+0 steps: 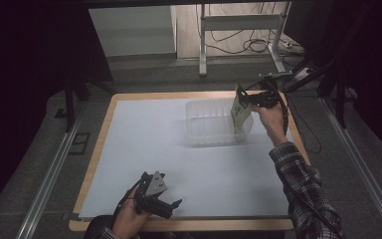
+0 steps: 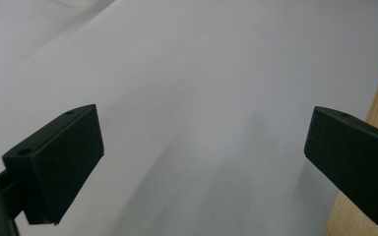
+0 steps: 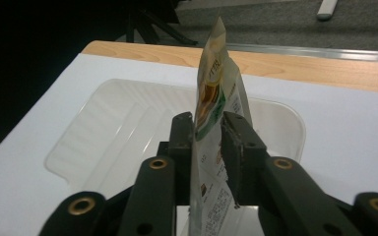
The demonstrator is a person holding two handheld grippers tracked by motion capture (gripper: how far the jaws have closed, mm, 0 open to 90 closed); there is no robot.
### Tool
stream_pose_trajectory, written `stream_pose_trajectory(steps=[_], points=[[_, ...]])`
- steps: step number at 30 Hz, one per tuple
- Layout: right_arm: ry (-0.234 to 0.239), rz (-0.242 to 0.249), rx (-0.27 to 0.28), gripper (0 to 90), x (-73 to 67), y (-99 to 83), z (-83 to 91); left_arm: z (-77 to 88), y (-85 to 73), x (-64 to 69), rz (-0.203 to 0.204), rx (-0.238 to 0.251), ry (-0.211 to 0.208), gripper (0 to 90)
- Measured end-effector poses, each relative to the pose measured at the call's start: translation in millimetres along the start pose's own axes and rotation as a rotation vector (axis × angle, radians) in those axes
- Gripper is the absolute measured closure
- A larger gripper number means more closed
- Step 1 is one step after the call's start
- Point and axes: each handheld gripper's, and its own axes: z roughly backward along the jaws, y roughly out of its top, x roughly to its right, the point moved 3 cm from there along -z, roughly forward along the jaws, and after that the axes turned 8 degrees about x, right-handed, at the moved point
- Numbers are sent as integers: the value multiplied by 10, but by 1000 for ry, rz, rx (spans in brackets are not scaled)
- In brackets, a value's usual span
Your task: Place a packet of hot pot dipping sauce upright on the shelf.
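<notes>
We hold a pouch (image 1: 240, 110) clamped flat between the jaws of the right gripper (image 1: 255, 99), upper right of the high view. The pouch stands upright, long axis vertical, its lower end dipping inside the clear tub (image 1: 204, 130) at the tub's right end; whether it touches the tub floor we cannot tell. In the right gripper view the pouch (image 3: 215, 93) rises edge-on between the jaws, with the tub (image 3: 113, 123) spread beyond and to the left.

So the key relation: the tub is straight below and left of the pouch, and the right hand is the one on it. We judge the next move is lower and let go, or tip the pouch left so it lies flat along the tub. The right tub wall is close and could catch the pouch.

The left gripper (image 1: 165, 199) rests at lower left of the high view, jaws wide apart and empty, over white sheet (image 2: 202, 73) on the table (image 1: 144, 94), well apart from the tub.
</notes>
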Motion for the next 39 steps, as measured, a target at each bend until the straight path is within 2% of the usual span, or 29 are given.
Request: stream_pose_trajectory(steps=[4,5,13,23,29,37,39], points=[[-13,35,3,665,-31,16,19,-1,0,4,-2,-2,0,13],[-19,46,6,622,-45,23,32,-3,-1,6,-3,-2,1,14],[-25,80,8,511,-98,7,59,-10,-2,13,-5,-4,0,14],[-4,84,19,394,-109,-10,87,-14,-2,17,-9,-7,-2,15],[18,85,22,356,-141,-33,106,-19,-2,23,-14,-10,-1,16],[14,137,20,286,-214,-92,139,-15,1,22,-12,-6,0,16],[24,150,15,245,-220,-121,149,-14,1,21,-11,-5,0,16]])
